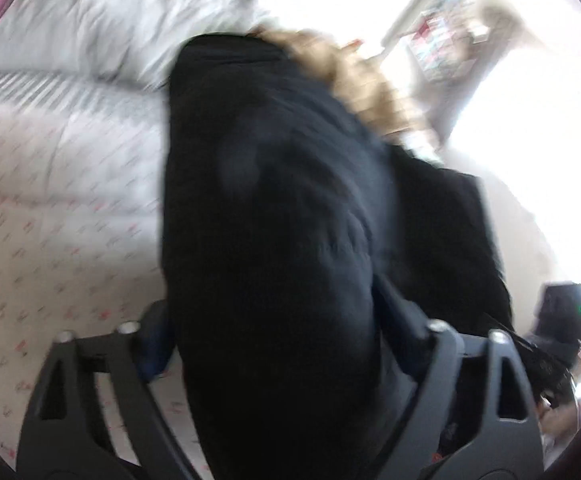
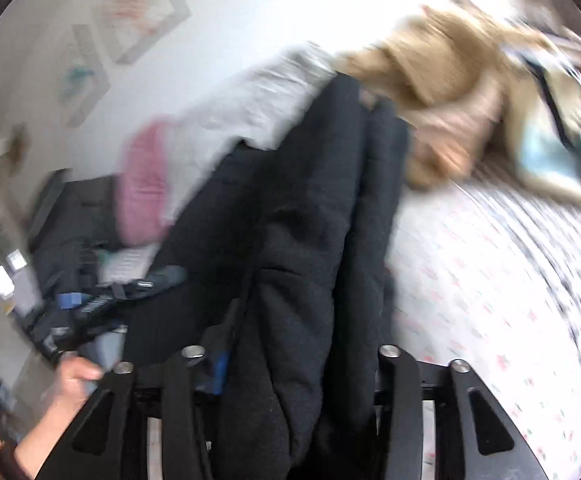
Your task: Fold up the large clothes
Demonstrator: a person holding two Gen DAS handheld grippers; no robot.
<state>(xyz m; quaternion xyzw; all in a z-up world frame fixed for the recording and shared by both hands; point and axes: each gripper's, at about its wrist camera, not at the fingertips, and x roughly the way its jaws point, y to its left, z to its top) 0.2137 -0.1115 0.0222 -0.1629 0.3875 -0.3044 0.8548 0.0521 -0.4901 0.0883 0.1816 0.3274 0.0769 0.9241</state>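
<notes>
Both tools carry the same black coat, lifted off the bed with its far end trailing toward the pillows and a tan garment.

Left tool: jaws stand wide with a thick bunch of coat filling the gap. Fabric hides the pads, so I can't tell whether they actually press on it or the cloth just hangs between them. Right tool: narrower gap, packed with folded coat; it looks clamped on it, though the contact is hidden there too.

Risks from here, my read:
- Slip on the left. Heavy padded cloth in a wide gap means weak pinch; one side could drop and the fold line goes crooked.
- Uneven grabs. Each tool holds a wad, not a clean edge, so layers may slide against each other and the coat lands bunched.
- Snag at the far end. The coat's far end lies just beside the tan garment; dragging it could pull that piece along, or the pink item on the left.
- Blur in both views suggests fast motion; a swinging hem could catch the other hand or clutter off the bed's left side.

Suggest slower travel and a firmer left pinch before laying down.
</notes>
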